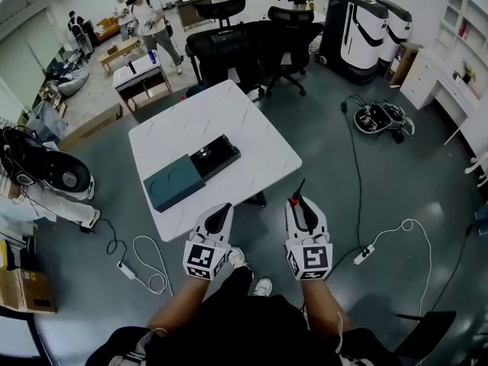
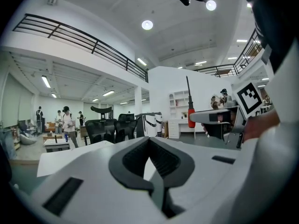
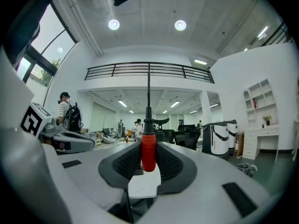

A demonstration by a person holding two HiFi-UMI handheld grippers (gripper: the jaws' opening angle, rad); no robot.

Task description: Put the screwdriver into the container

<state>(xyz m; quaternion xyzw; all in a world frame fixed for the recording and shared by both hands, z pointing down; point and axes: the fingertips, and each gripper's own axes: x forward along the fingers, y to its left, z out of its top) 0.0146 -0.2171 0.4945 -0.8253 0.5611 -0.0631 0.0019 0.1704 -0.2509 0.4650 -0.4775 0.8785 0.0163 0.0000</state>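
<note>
The screwdriver (image 3: 148,154) has a red handle and a thin black shaft that points up and away. My right gripper (image 3: 148,144) is shut on its handle. In the head view that right gripper (image 1: 296,202) hovers over the floor, just off the near right corner of the white table (image 1: 252,124), with the screwdriver (image 1: 300,186) sticking out ahead of it. The container (image 1: 174,184) is a teal box with a black tray (image 1: 215,157) beside it, lying on the table's near left part. My left gripper (image 1: 223,210) is at the table's near edge, shut and empty, with its tips (image 2: 149,141) meeting.
Black office chairs (image 1: 229,48) stand behind the table. White cables and a power strip (image 1: 364,255) lie on the grey floor at the right, another cable (image 1: 145,261) at the left. White machines (image 1: 366,25) stand at the back right. People stand far back left.
</note>
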